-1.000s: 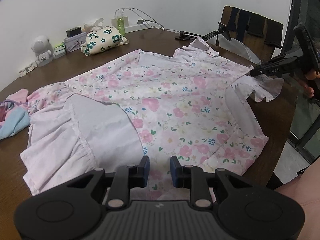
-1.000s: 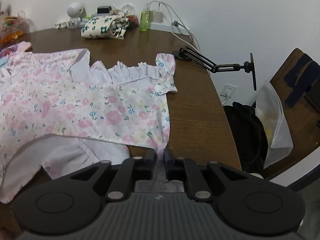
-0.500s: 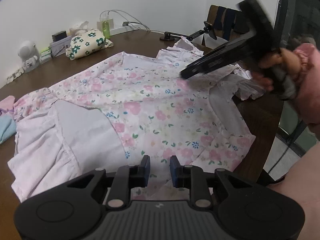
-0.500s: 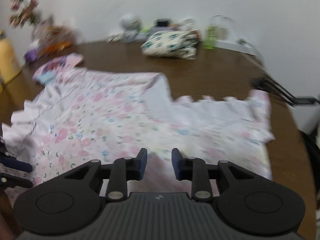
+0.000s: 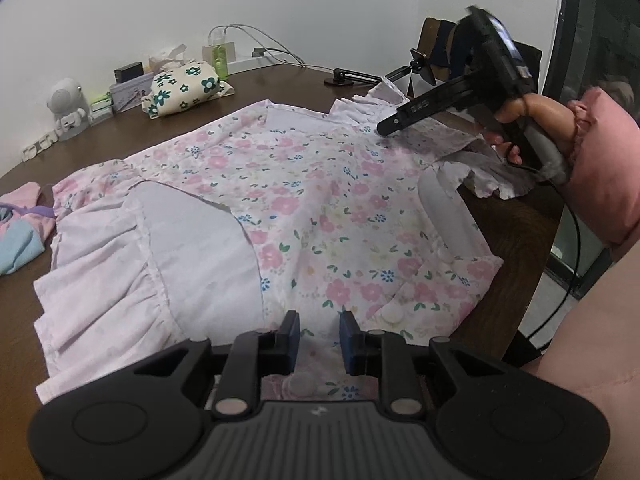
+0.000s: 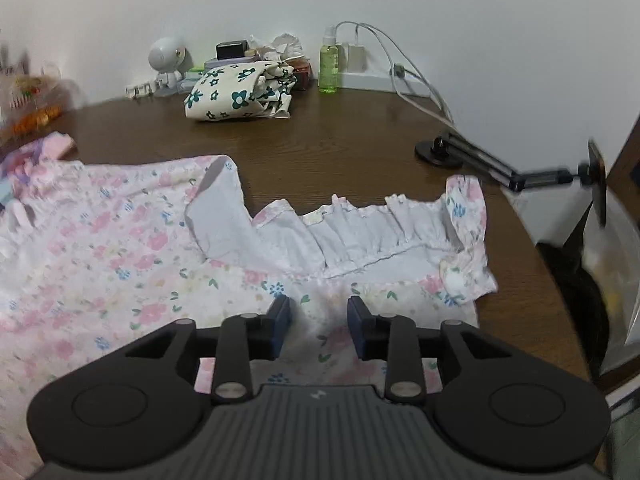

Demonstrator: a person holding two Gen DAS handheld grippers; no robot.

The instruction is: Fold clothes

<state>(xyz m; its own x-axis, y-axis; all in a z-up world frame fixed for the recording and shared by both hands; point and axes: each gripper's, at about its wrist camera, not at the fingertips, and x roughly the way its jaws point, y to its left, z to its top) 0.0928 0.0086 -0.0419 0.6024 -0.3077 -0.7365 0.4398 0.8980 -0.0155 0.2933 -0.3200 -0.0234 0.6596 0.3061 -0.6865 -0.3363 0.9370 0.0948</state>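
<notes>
Dress (image 5: 320, 208) lies on table (image 6: 360, 136), pouch (image 6: 240, 92) behind it.

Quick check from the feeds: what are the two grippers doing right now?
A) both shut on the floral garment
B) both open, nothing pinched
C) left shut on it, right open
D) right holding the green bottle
B: the left gripper and right gripper both show a clear gap between their fingertips, over the floral garment lying on the table.

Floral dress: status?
Left gripper open over hem. Right gripper open near ruffled collar. Floral dress spread flat, unfolded. Nothing in the way.
</notes>
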